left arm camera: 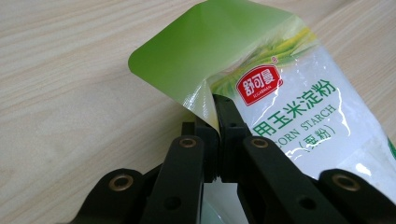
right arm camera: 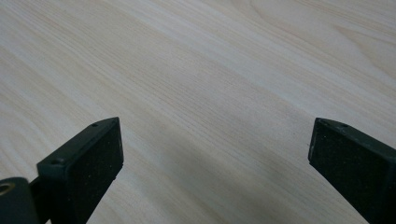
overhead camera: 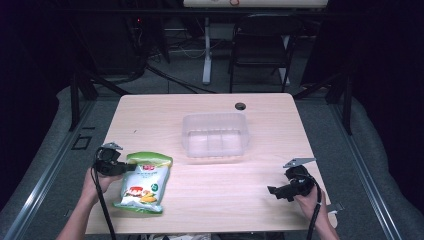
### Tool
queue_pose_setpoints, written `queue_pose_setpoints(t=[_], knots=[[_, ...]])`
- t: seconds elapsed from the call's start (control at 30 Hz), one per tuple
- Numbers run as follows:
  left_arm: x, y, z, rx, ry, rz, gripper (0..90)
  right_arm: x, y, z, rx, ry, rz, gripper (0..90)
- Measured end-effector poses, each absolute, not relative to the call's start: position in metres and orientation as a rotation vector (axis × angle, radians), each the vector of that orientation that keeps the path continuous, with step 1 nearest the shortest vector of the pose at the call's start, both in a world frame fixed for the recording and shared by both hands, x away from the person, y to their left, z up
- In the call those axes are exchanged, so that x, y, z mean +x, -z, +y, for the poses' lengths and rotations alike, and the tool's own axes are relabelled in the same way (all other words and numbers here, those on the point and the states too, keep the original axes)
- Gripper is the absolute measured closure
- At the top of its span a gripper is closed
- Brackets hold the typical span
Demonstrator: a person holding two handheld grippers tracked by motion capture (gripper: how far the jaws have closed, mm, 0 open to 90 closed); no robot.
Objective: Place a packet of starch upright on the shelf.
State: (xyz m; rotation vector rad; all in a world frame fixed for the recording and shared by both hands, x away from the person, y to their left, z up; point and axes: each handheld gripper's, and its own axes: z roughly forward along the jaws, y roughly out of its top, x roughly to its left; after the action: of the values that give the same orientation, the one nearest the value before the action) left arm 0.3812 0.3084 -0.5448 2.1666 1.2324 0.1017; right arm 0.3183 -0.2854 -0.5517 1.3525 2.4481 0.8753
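A green and white bag of corn starch lies on the wooden table at the front left. My left gripper is shut on the bag's left edge near its green top. In the left gripper view the two black jaws pinch the edge of the corn starch bag, with the gripper closed tight on the film. My right gripper rests low over the table at the front right, held by a hand. In the right gripper view it stands wide open above bare wood.
A clear plastic container stands in the middle of the table, beyond both grippers. A small dark hole sits near the far edge. A chair and a desk leg stand behind the table.
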Motion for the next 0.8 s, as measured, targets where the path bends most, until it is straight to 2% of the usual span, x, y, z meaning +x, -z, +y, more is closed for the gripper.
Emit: queue_pose_setpoints(t=[0.8], knots=[[0.37, 0.532, 0.31, 2.108, -0.134, 1.235, 89.7, 0.318, 0.552, -0.286, 1.352, -0.877, 2.449, 2.7]])
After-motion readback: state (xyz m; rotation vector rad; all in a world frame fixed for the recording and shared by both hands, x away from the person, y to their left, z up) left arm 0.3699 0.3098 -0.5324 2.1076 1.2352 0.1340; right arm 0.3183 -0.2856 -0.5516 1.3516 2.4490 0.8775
